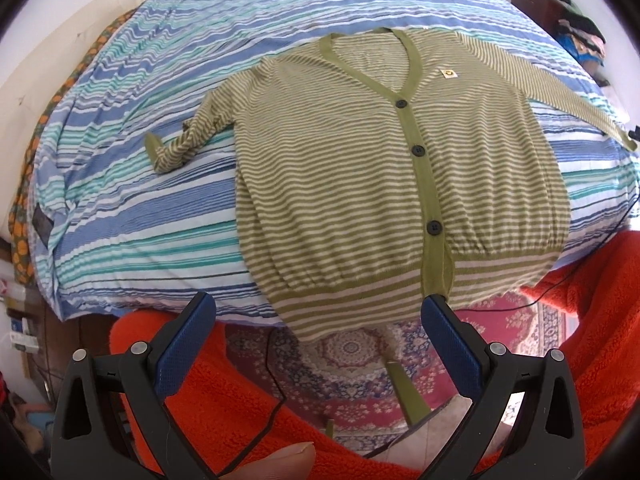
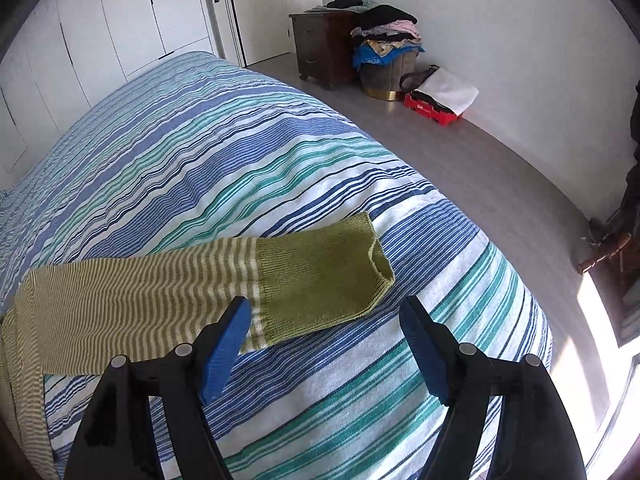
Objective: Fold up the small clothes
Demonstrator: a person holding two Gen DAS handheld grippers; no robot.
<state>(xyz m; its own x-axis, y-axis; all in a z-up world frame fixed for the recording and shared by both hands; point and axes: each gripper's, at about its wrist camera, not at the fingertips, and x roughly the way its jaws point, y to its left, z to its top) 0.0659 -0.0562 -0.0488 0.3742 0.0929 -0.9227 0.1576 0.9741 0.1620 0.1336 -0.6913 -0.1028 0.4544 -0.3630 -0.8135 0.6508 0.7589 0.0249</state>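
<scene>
Garment: an olive-green and cream striped knit cardigan with dark buttons lies face up and buttoned on the blue, teal and white striped bedspread — spread flat, probably so the fold lines can be read. Its hem reaches the bed's near edge and droops a little over it.

Sleeve toward the bed's left edge: the bunched, twisted striped sleeve is crumpled beside the body; it likely needs straightening before it can be folded in.

Sleeve toward the bed's right edge: the long striped sleeve with a plain green ribbed cuff lies stretched straight out, its cuff near that edge.

Left gripper: jaws released and wide apart, holding nothing, hovering off the near edge by the hem — placed, I judge, to take the bottom band.

Right gripper: jaws spread, empty, straddling the cuff's near side from just above; whether the blue pad touches the knit I cannot tell.

Stage: folding looks barely begun; the sleeve seems the first part to bring across.
</scene>
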